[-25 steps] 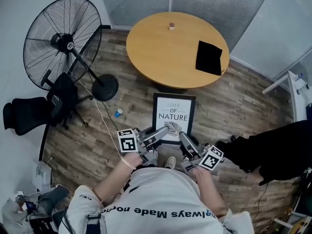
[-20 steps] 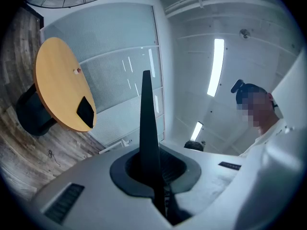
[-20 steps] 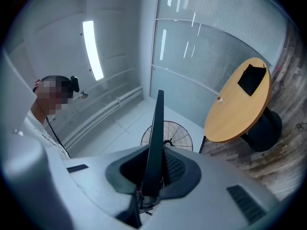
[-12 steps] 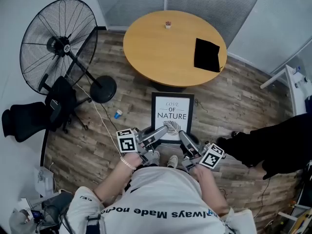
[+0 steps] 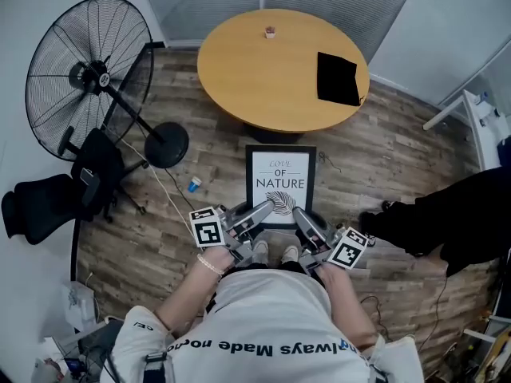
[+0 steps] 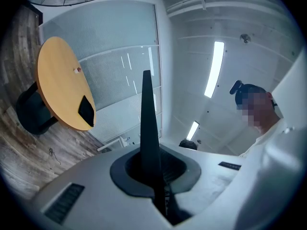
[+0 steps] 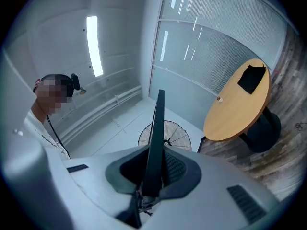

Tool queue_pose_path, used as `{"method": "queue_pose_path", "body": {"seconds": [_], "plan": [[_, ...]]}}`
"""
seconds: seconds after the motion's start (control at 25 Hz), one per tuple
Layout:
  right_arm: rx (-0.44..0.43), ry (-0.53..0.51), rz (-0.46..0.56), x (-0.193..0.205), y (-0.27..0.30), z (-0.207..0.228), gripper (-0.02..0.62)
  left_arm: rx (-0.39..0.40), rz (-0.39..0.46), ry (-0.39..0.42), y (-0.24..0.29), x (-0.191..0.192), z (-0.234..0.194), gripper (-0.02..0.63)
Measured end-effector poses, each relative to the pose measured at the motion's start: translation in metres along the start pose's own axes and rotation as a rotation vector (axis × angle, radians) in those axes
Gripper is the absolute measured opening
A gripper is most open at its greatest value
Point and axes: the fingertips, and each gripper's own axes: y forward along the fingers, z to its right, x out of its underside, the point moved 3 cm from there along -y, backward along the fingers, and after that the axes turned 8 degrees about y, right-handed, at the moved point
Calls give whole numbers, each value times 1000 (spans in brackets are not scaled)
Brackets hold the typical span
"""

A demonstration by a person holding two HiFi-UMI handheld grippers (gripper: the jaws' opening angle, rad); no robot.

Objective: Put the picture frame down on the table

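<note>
You are holding the picture frame (image 5: 280, 183) out in front of you by its near edge, printed face turned up toward the head camera. The left tool (image 5: 257, 215) is gripping near the left corner of that edge, and the right tool (image 5: 303, 220) near the right corner. In each gripper view the jaws are pressing closed on the frame, which is showing edge-on as a thin dark blade between them. The frame is hanging over the wood floor (image 5: 383, 158), short of the round counter (image 5: 255, 78) and not touching it. On the counter, a black cloth (image 5: 337, 78) is lying toward the right side, and a small object (image 5: 270, 32) is sitting near the far rim. A standing fan (image 5: 80, 74) is standing at your left.
</note>
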Motion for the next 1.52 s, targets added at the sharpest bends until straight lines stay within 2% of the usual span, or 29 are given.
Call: {"method": "queue_pose_path", "body": {"seconds": [0.52,0.8,1.52], "plan": [[13,49,11,3,-3,8,67,-32,-23,-21,0,4,-5,32],[12,-4,-8,1,0,5,68,-25,-5,-10,0,2,-5,32],[-6,-63,1,-1,0,-1,69,6,0,27,1,0,0,32]]}}
